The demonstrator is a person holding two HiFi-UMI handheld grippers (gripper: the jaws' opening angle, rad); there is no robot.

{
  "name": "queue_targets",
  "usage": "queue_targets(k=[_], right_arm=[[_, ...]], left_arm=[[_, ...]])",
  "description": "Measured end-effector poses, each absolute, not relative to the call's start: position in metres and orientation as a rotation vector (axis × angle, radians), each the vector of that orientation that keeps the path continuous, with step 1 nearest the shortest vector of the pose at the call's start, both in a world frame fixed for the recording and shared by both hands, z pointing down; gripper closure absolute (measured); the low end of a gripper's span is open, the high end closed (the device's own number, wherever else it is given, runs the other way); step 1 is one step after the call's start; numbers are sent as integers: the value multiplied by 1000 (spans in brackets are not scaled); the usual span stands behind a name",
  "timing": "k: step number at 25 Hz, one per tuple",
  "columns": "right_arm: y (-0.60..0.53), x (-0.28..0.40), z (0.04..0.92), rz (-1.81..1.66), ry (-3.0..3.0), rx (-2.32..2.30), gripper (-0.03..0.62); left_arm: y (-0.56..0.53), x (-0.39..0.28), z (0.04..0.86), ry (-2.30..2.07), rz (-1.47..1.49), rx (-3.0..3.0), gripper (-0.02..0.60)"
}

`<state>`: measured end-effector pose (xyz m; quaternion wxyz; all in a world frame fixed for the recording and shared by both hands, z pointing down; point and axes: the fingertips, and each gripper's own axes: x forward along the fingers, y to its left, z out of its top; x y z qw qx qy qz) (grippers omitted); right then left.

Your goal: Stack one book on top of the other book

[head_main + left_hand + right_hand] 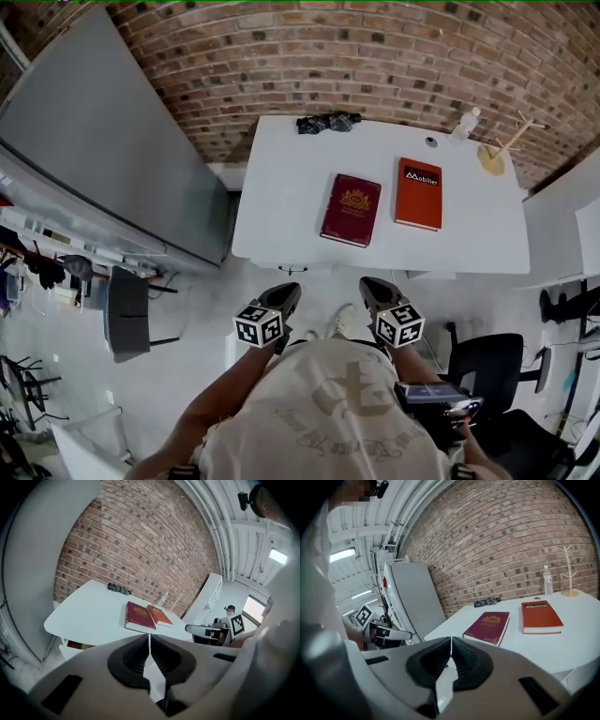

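Observation:
Two books lie flat, side by side and apart, on a white table (281, 206): a dark red book (352, 209) with a gold crest on the left and an orange-red book (418, 193) on the right. Both also show in the left gripper view, dark red book (138, 616) and orange-red book (160, 615), and in the right gripper view, dark red book (487, 626) and orange-red book (540, 616). My left gripper (290, 292) and right gripper (367, 286) hover short of the table's near edge, both shut and empty.
At the table's far edge lie a dark bundle of cloth (328, 122), a clear bottle (467, 122) and a small wooden stand (495, 152). A brick wall runs behind. A grey panel (103, 159) stands left, a black office chair (487, 370) at the right.

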<state>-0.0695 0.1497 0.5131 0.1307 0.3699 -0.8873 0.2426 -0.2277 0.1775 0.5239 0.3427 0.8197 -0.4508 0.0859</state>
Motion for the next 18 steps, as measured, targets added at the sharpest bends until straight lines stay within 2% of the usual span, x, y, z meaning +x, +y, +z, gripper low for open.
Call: queue_targets(k=[18], right_arm=[[84, -9, 531, 824, -2585, 1113, 571]], left_arm=[[99, -148, 515, -1102, 366, 2203, 552]])
